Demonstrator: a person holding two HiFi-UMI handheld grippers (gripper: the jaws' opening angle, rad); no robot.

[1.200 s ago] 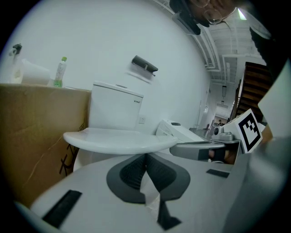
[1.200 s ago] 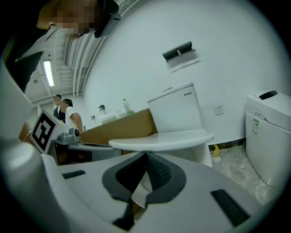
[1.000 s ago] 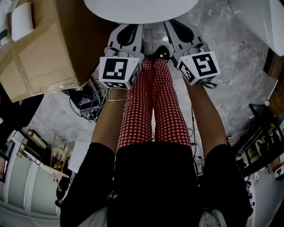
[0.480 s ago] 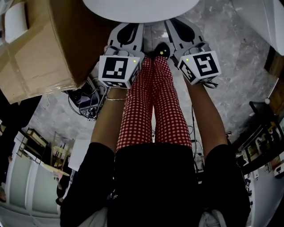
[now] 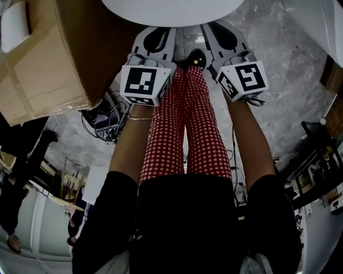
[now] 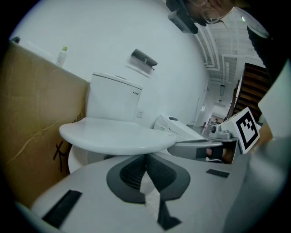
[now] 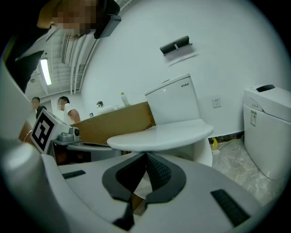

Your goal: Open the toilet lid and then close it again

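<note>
Left gripper (image 5: 157,36) and right gripper (image 5: 221,33) are both held just in front of the toilet lid (image 5: 171,10). In each gripper's own view the jaws are pressed together with nothing between them. The lid lies flat on the bowl, so I judge that the lifting is not under way at this moment. The next move probably needs one closed tip to go under the front edge and push upward, until the lid leans toward the tank (image 7: 175,102). A cardboard box (image 5: 48,59) stands close at the left side and a second toilet (image 7: 268,132) further at the right. Cables (image 5: 102,120) lie on the floor near the person's checked trousers (image 5: 185,123).
</note>
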